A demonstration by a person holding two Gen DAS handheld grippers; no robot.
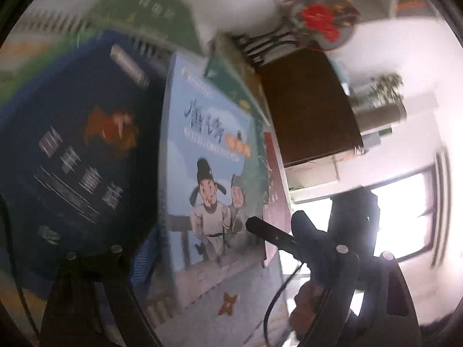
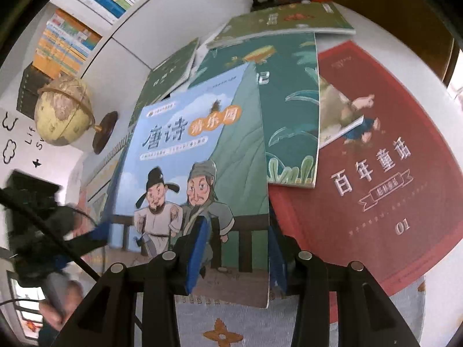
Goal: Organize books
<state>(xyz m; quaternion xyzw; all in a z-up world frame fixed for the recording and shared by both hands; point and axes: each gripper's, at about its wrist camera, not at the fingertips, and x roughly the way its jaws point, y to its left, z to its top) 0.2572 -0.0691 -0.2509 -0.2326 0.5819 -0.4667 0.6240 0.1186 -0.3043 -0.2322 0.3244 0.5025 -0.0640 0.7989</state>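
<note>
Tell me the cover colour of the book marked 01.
Dark red, with white lettering: the book marked 01 shows best in the right wrist view.

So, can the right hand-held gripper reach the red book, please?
Probably yes: the red book lies beside the right hand-held gripper, its near edge bare. The teal book overlaps its far side, but the light blue book sits between the fingers.

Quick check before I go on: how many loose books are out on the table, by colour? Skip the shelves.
Green: 3 (leafy teal book, thin green book, dark green book)
Light blue book: 1
Red book: 1
Dark blue book: 1
Total: 6 in view; others may be hidden underneath.
</note>
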